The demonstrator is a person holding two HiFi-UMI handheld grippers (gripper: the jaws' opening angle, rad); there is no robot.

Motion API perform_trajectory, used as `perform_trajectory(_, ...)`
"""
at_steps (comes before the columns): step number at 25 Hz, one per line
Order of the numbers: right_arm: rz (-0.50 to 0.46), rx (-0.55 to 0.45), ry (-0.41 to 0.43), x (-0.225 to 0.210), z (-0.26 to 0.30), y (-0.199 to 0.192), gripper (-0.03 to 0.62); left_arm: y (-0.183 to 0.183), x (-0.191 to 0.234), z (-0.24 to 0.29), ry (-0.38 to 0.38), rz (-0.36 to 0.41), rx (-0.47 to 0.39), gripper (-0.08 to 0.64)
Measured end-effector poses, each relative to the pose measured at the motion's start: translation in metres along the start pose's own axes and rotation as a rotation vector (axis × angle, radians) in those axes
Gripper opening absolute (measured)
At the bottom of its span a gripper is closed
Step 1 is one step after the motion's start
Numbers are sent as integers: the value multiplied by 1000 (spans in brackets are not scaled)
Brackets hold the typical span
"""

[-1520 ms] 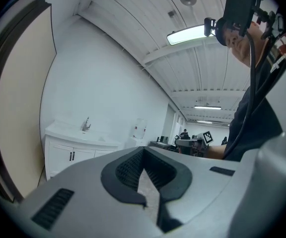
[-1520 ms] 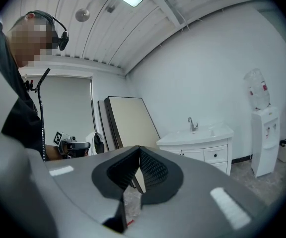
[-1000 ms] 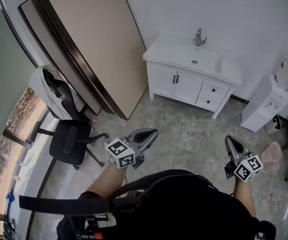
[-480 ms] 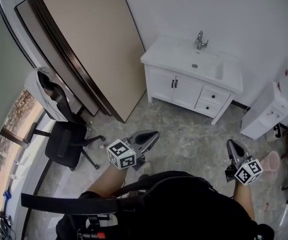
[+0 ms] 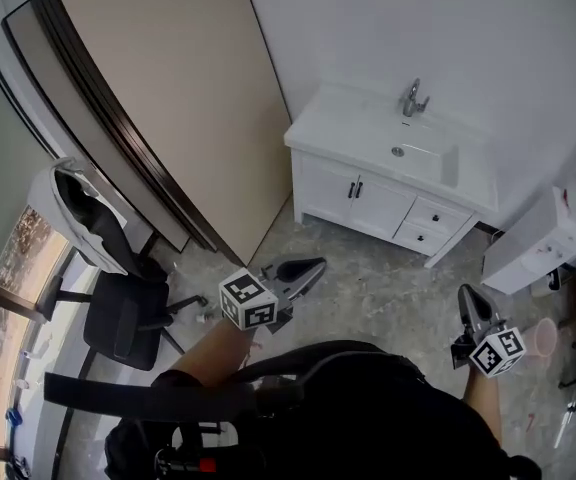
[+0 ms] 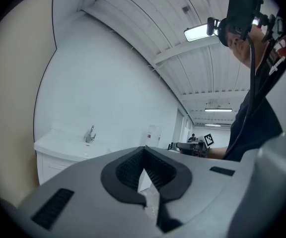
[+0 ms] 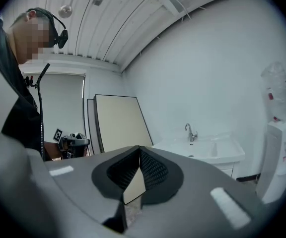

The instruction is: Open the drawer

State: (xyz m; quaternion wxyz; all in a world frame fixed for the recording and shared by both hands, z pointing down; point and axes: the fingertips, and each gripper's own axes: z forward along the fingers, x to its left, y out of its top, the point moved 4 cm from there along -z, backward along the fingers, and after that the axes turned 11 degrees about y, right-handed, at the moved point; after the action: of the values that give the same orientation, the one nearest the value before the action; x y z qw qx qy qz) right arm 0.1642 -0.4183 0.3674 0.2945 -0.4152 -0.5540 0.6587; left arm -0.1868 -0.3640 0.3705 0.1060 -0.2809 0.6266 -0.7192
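A white vanity cabinet (image 5: 353, 193) with a sink and faucet (image 5: 413, 98) stands against the far wall. Its two small drawers (image 5: 430, 226) are stacked at its right end, both closed, next to two doors. My left gripper (image 5: 318, 264) is held level over the floor, well short of the cabinet, shut and empty. My right gripper (image 5: 464, 291) hangs farther right, also shut with nothing in it. In the left gripper view the jaws (image 6: 144, 150) meet at the tips, the vanity (image 6: 58, 152) far off at left. The right gripper view shows its tips (image 7: 139, 148) touching and the vanity (image 7: 207, 150) ahead.
Large beige panels (image 5: 158, 98) lean against the wall at left. An office chair (image 5: 123, 318) draped with a white garment stands at lower left. A white water dispenser (image 5: 553, 243) and a pink bucket (image 5: 543, 336) are at right. Speckled floor (image 5: 388, 278) lies between me and the vanity.
Both grippers have travelled forward with the person toward the vanity, which now looks nearer. The chair has slid down and left in the view. Both jaws stayed shut.
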Motion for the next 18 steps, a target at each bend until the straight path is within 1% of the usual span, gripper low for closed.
perform_trajectory(5, -1, -12, -27, -13, 64, 8, 3, 22, 65, 18, -37, 15, 16, -6)
perform_trajectory(10, 13, 1, -38, -30, 107, 6, 3, 30, 115, 34, -32, 3, 24, -6)
perform_trajectory(14, 21, 15, -37, -59, 121, 6, 3, 30, 131, 59, -23, -8, 27, -6)
perform_trajectory(18, 23, 12, -11, -109, 131, 11, 3, 30, 137, 101, -2, 1, 26, -6)
